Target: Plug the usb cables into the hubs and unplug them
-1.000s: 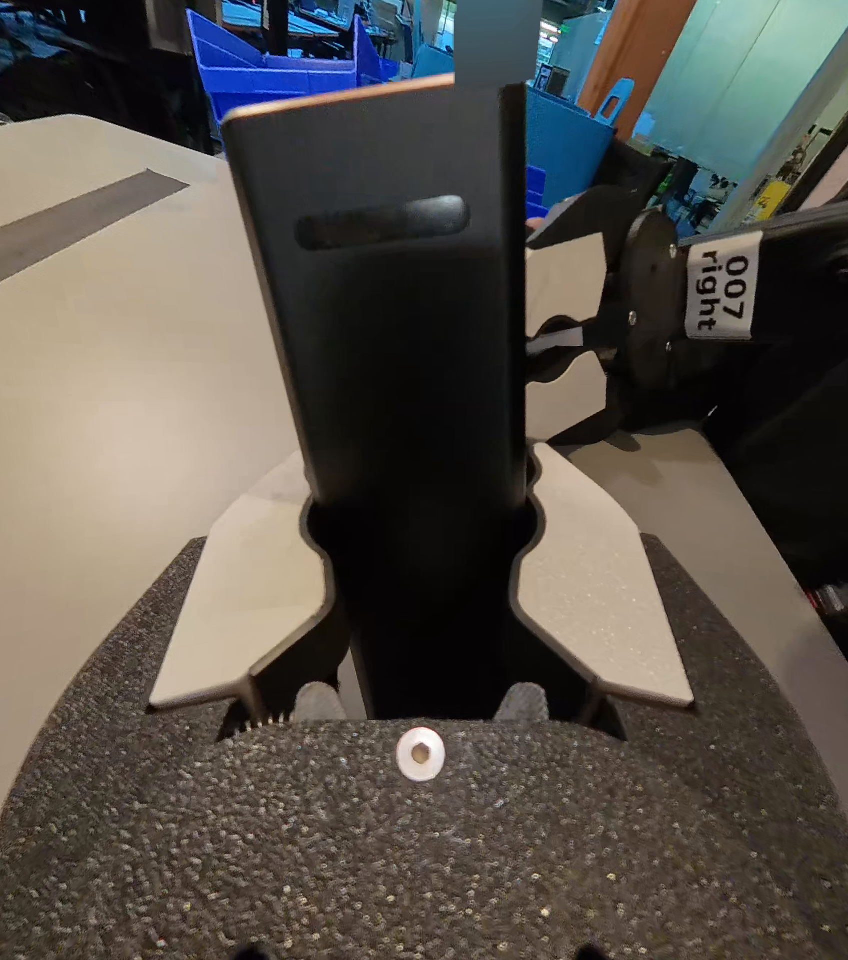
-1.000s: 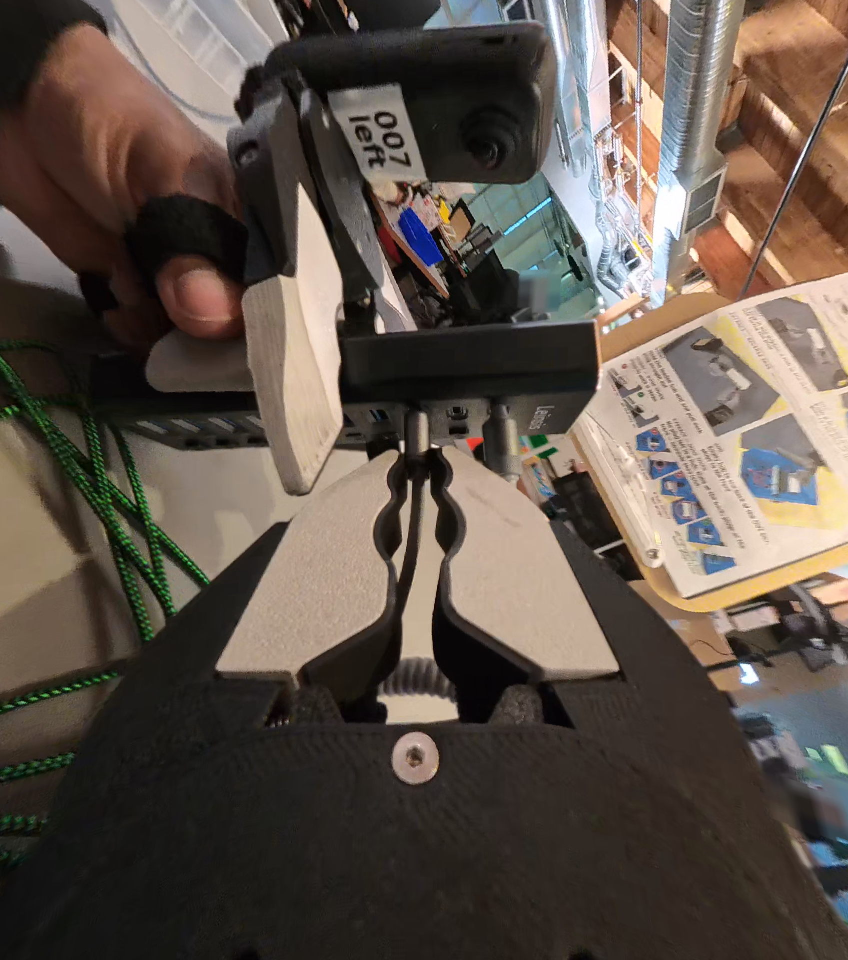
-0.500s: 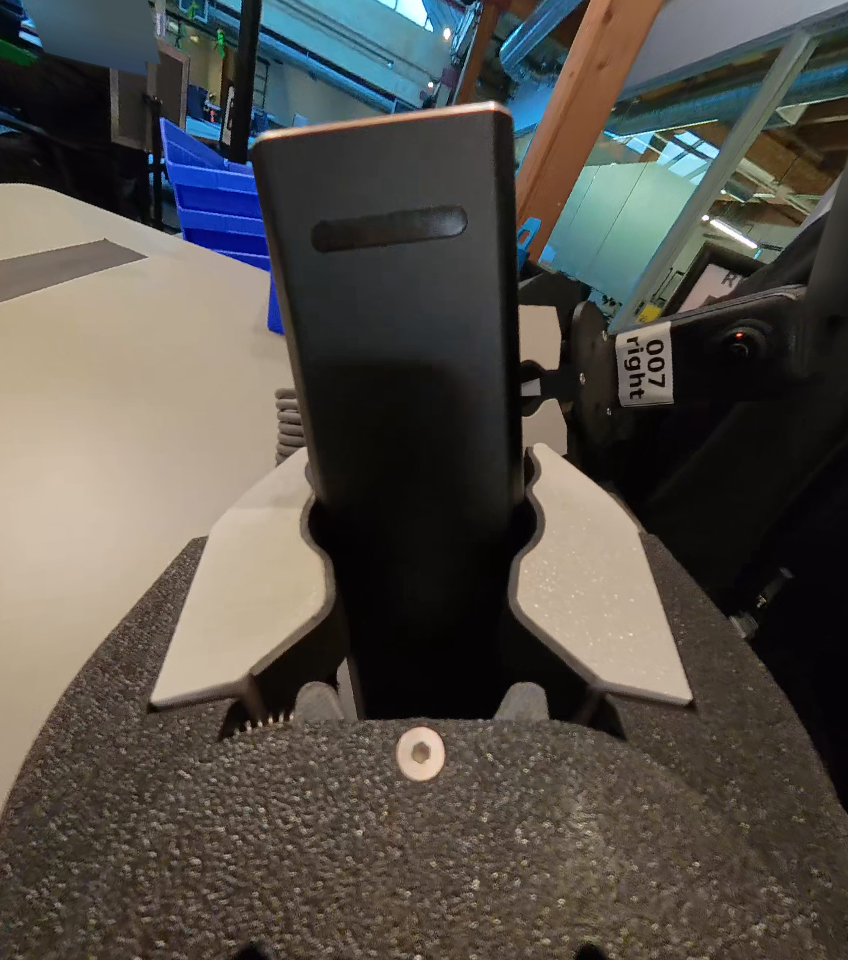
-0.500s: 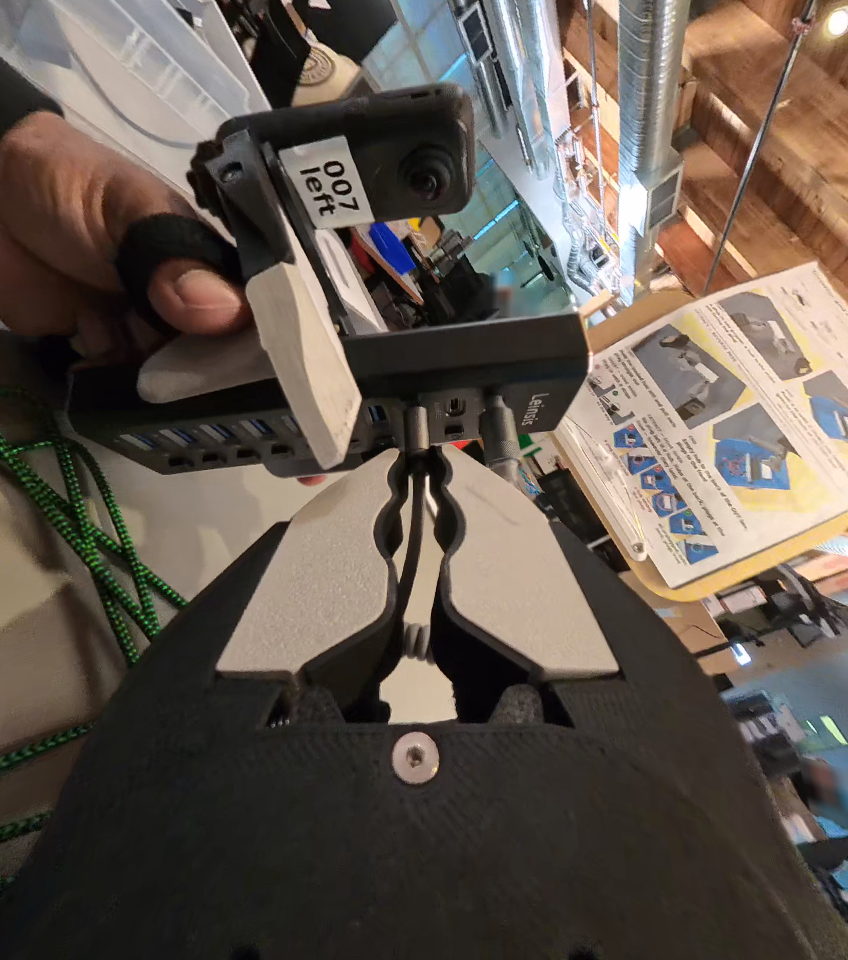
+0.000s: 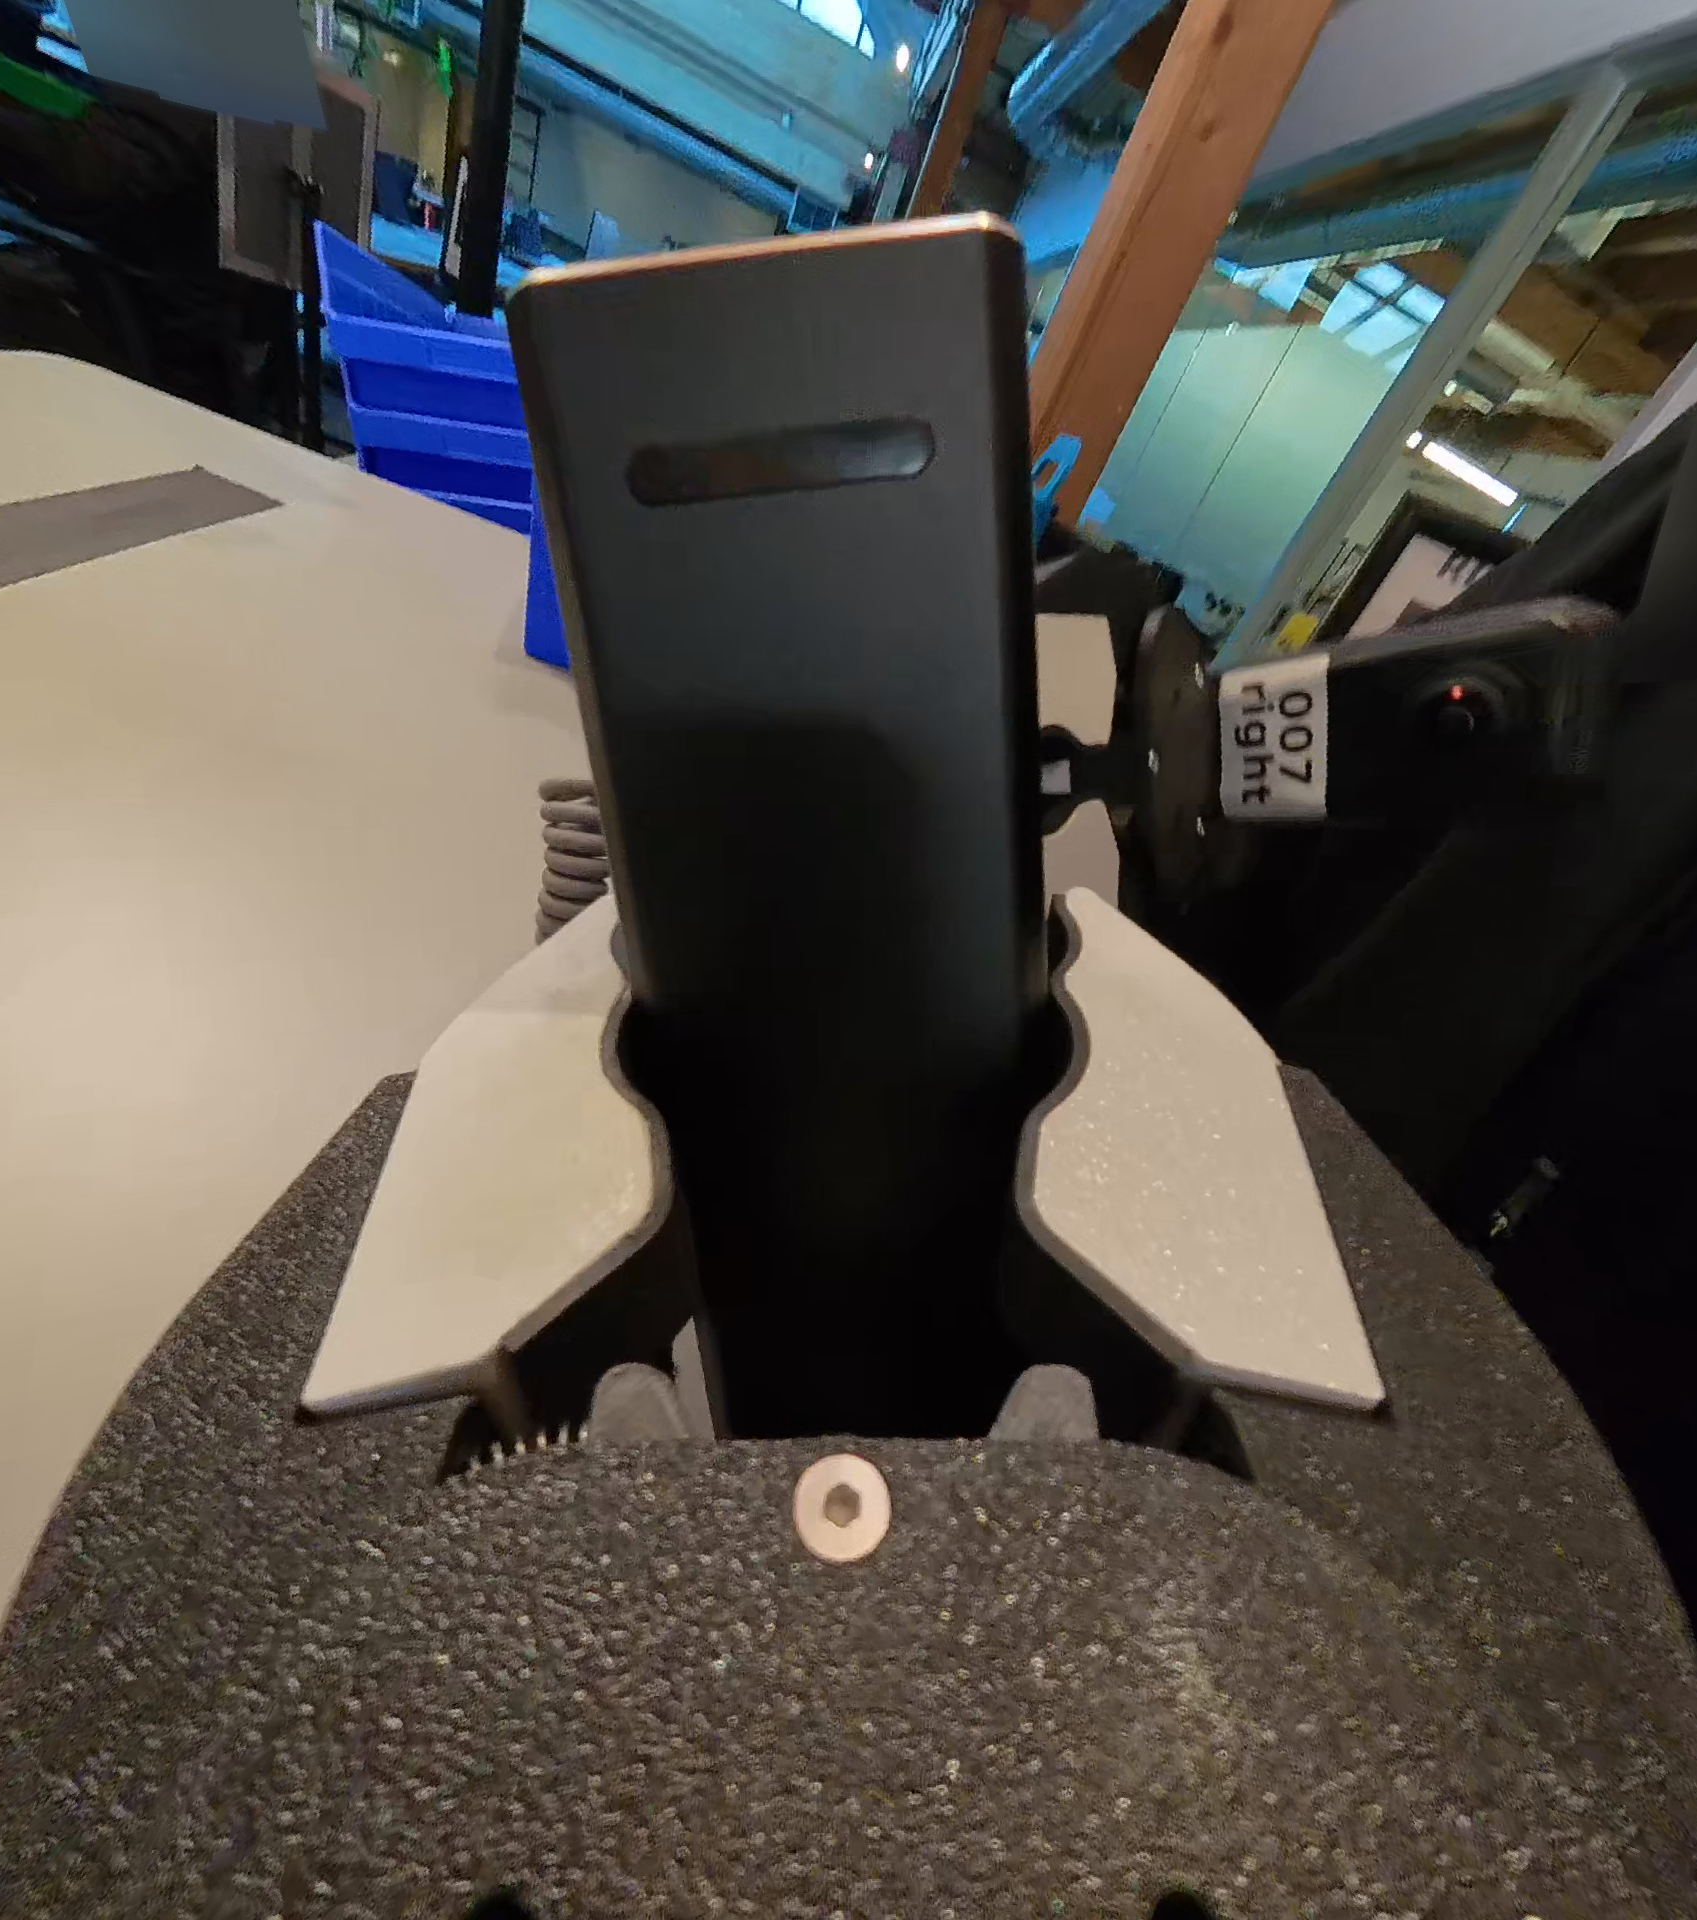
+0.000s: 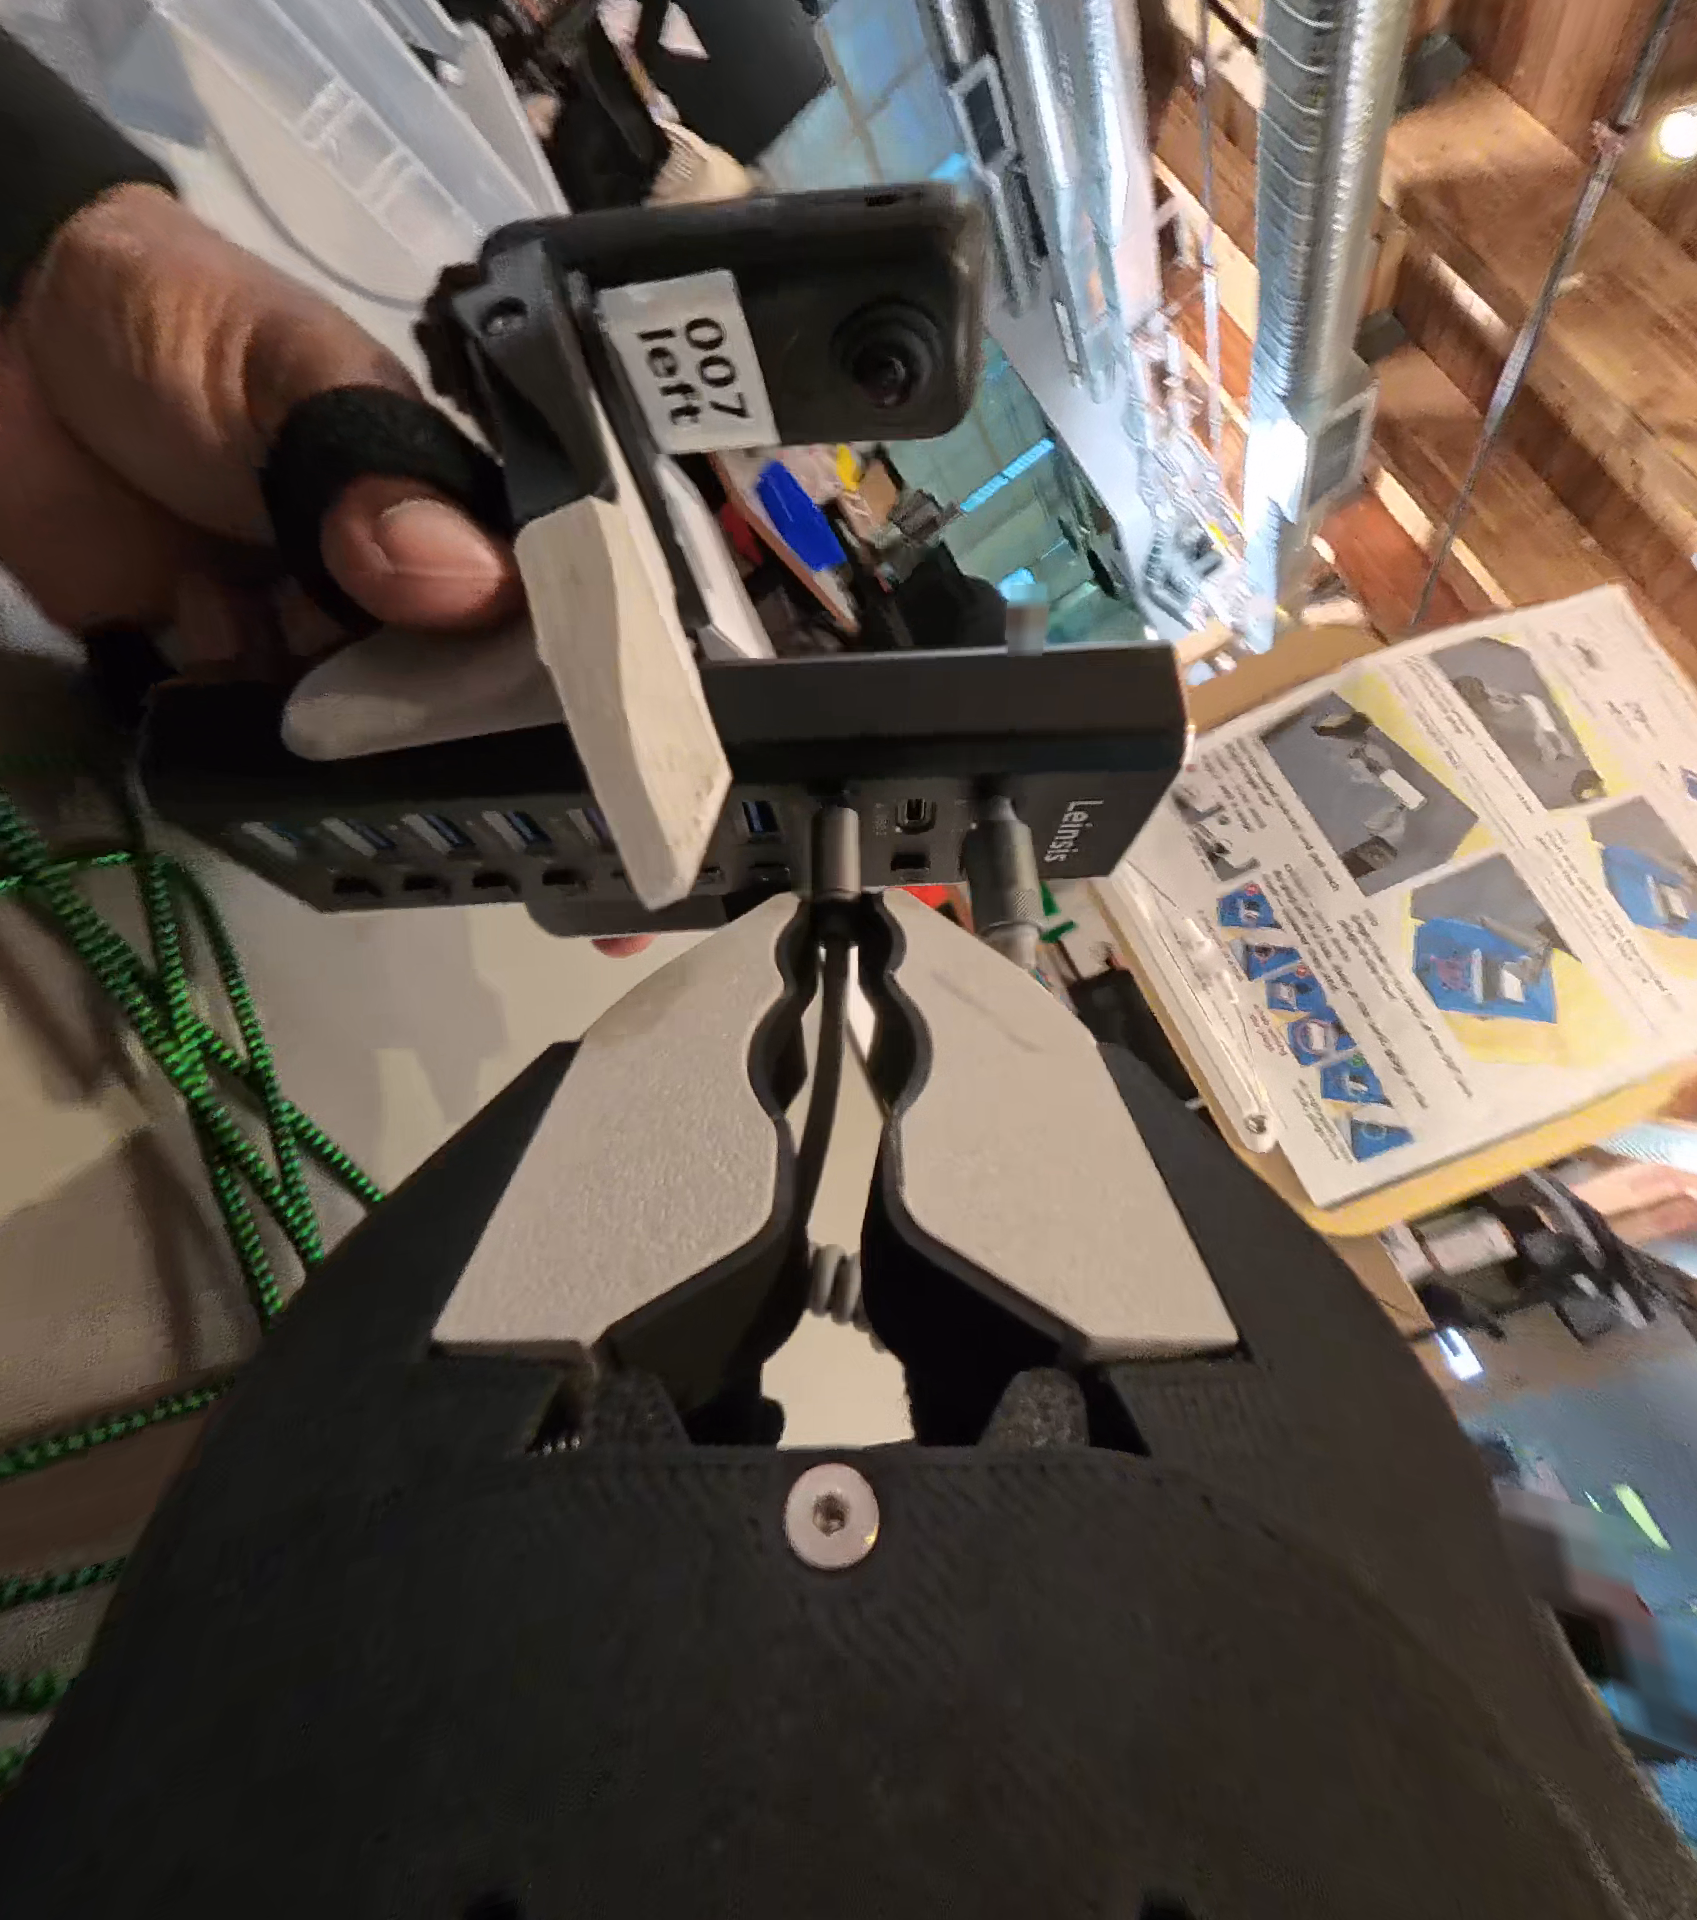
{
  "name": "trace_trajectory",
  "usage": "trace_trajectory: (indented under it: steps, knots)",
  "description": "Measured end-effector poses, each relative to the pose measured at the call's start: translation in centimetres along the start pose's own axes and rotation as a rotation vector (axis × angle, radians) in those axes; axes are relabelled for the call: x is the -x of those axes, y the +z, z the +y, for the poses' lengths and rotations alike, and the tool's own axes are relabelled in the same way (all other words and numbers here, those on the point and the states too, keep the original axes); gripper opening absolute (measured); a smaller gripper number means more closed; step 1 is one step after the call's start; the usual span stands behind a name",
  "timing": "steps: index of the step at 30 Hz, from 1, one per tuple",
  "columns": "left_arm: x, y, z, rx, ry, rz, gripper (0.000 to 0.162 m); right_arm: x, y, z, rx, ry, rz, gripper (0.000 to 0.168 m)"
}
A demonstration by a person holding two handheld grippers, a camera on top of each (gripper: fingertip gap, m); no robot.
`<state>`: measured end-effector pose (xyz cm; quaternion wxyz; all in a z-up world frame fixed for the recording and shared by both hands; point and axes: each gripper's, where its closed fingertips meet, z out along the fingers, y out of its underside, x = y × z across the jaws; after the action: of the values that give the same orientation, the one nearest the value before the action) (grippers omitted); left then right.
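Note:
My left gripper (image 5: 839, 935) is shut on a long black USB hub (image 5: 792, 644) and holds it up above the table. In the right wrist view the hub (image 6: 927, 717) lies crosswise with its row of ports facing me, the left gripper (image 6: 615, 727) clamped around its middle. My right gripper (image 6: 836, 920) is shut on a black USB cable (image 6: 823, 1049) just behind its plug (image 6: 836, 847), which sits in a port on the hub's right part. A grey plug (image 6: 1005, 868) sits in a port further right. The right gripper (image 5: 1083, 758) shows beside the hub in the left wrist view.
Green braided cables (image 6: 200, 1029) lie on the beige table (image 5: 148, 831) to the left. A coiled grey cable (image 5: 569, 862) shows behind the hub. A clipboard with a picture sheet (image 6: 1446, 883) stands to the right. Blue bins (image 5: 428, 395) stand beyond the table's far edge. A hand (image 6: 169, 447) holds the left gripper. The grippers are tip to tip, or close to it.
Both grippers have risen and tilted upward with the hub between them, so more ceiling and less table shows. The grips on the hub and the cable have not changed.

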<state>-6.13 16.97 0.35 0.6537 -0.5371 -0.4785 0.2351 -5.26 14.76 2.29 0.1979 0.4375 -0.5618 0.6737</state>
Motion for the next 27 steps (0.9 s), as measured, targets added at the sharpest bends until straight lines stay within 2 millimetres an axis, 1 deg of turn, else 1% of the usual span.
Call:
trace_trajectory:
  steps: [2,4,6,8,9,10,11,12,13,14,15,17,19,21,23,27]
  knots:
    - [-0.2,-0.1,0.0,-0.011,-0.008,0.01,0.072,0.0,0.0,-0.2,0.048,-0.001,0.044,0.007]
    - [-0.4,-0.1,0.2,0.005,0.002,-0.004,0.072,0.1,-0.2,-0.3,0.015,-0.044,0.019,0.007]
    - [-0.6,0.0,0.2,0.015,0.006,-0.001,0.072,0.1,-0.4,-0.2,-0.029,-0.042,-0.02,0.007]
    - [-0.8,-0.3,0.0,-0.002,0.015,0.011,0.072,0.1,-0.6,-0.5,-0.027,-0.039,-0.011,0.007]
    - [-0.7,-1.3,-0.9,-0.079,-0.03,0.023,0.072,-0.1,-0.8,-0.6,-0.003,-0.063,0.016,0.007]
    - [0.2,-3.6,-2.6,-0.215,-0.105,0.014,0.072,-0.2,-1.3,-0.7,-0.009,-0.088,0.019,0.007]
    - [1.3,-6.4,-3.9,-0.32,-0.146,-0.017,0.072,-0.9,-1.9,-0.4,-0.012,-0.086,0.029,0.007]
    - [1.8,-8.3,-4.2,-0.337,-0.127,-0.051,0.072,-1.9,-2.2,-0.1,-0.023,-0.055,0.043,0.007]
    - [1.7,-9.1,-4.2,-0.313,-0.089,-0.076,0.072,-2.4,-2.4,-0.3,-0.045,-0.032,0.042,0.007]
    - [1.4,-9.0,-4.2,-0.301,-0.063,-0.078,0.072,-2.3,-2.2,-0.3,-0.043,-0.027,0.022,0.007]
    - [1.0,-8.5,-4.4,-0.308,-0.059,-0.053,0.072,-1.7,-1.9,-0.2,-0.036,-0.025,0.006,0.007]
    - [0.4,-7.1,-4.6,-0.348,-0.08,-0.008,0.072,0.1,-1.2,-0.1,-0.019,-0.012,-0.038,0.007]
    - [0.9,-5.5,-4.0,-0.346,-0.146,-0.011,0.072,1.2,-0.8,-0.5,-0.009,-0.004,-0.075,0.007]
    - [1.3,-4.4,-3.4,-0.352,-0.233,0.011,0.072,1.8,-0.6,-0.6,0.002,0.01,-0.101,0.007]
    - [1.5,-3.9,-3.3,-0.374,-0.293,0.035,0.072,2.3,-0.4,-0.5,0.024,0.004,-0.12,0.007]
    - [1.7,-3.7,-3.6,-0.408,-0.326,0.041,0.072,3.5,-0.2,-0.3,0.054,-0.008,-0.164,0.007]
